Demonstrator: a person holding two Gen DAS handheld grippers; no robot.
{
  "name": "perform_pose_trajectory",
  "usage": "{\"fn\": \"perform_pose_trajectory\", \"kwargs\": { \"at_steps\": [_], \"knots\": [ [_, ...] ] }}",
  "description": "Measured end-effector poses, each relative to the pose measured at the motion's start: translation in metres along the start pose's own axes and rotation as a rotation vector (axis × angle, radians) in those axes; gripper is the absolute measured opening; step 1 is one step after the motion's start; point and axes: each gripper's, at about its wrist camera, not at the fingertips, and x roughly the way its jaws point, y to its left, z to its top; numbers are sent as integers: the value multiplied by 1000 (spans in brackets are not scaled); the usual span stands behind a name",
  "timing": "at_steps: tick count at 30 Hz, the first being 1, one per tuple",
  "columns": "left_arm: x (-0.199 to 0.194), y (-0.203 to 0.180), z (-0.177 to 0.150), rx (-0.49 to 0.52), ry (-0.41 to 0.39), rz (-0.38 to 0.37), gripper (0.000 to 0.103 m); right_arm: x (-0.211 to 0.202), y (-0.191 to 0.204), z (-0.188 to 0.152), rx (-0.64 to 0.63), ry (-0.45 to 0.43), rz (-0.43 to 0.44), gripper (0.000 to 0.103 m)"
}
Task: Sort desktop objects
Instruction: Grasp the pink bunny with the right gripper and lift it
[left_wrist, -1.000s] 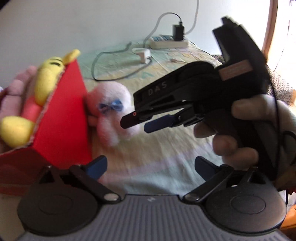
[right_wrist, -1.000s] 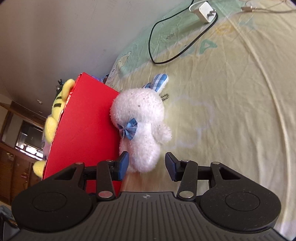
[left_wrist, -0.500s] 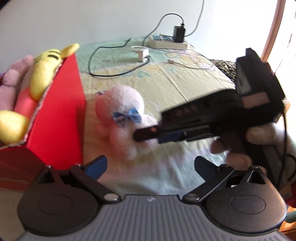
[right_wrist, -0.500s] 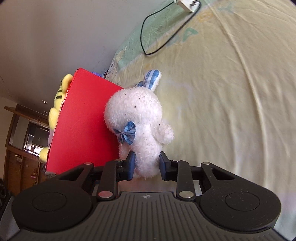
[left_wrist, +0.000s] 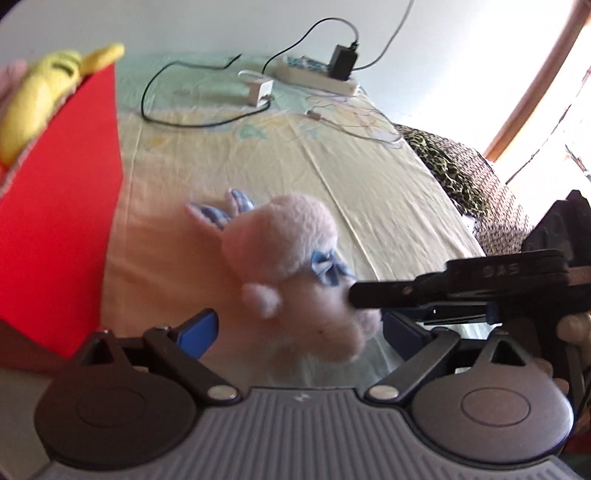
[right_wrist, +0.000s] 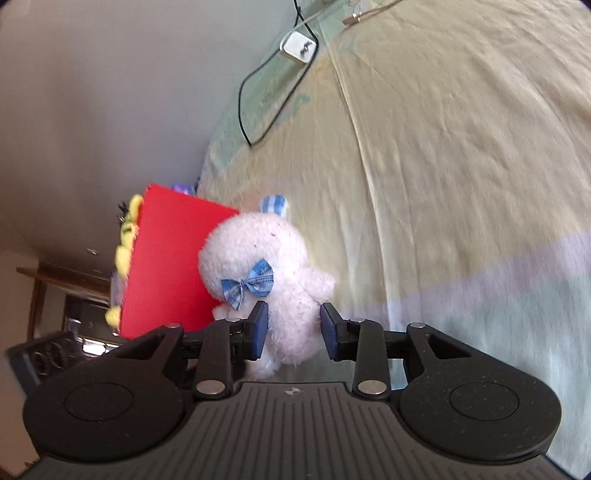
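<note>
White plush bunny (left_wrist: 291, 273) in right claw (left_wrist: 354, 295), above open left claw (left_wrist: 299, 328), beside red box (left_wrist: 62, 206)

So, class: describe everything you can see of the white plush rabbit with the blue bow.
The white plush rabbit is small and fluffy, with a round head, stubby arms, blue-checked ears and a blue checked bow at its neck. The right gripper is shut on its lower body, a blue pad on either side. Its head lies in front of the red box; whether they touch is unclear. Below it lies the pale yellow sheet.
</note>
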Motion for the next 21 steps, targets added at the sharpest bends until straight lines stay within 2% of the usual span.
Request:
{"fn": "perform_pose_trajectory", "kwargs": {
  "at_steps": [6, 9, 11, 15, 16, 17, 21],
  "knots": [
    [16, 13, 14, -140, 9, -49, 91, 6, 5, 10, -2, -8, 68, 46],
    [15, 15, 15, -150, 2, -47, 92, 1, 3, 13, 1, -9, 81, 46],
    [14, 14, 15, -144, -3, -20, 91, -5, -5, 15, 29, -23, 62, 46],
    [17, 19, 12, -155, 12, 0, 91, 5, -9, 18, 37, -26, 44, 46],
    [18, 20, 12, -159, 21, 3, 91, 11, -9, 18, 35, -10, 38, 46],
    [20, 20, 11, -155, 29, 9, 91, 18, -8, 17, 28, 9, 30, 40],
    [18, 14, 8, -127, 33, 22, 91, 33, 2, 9, -1, 69, 67, 42]
  ]
}}
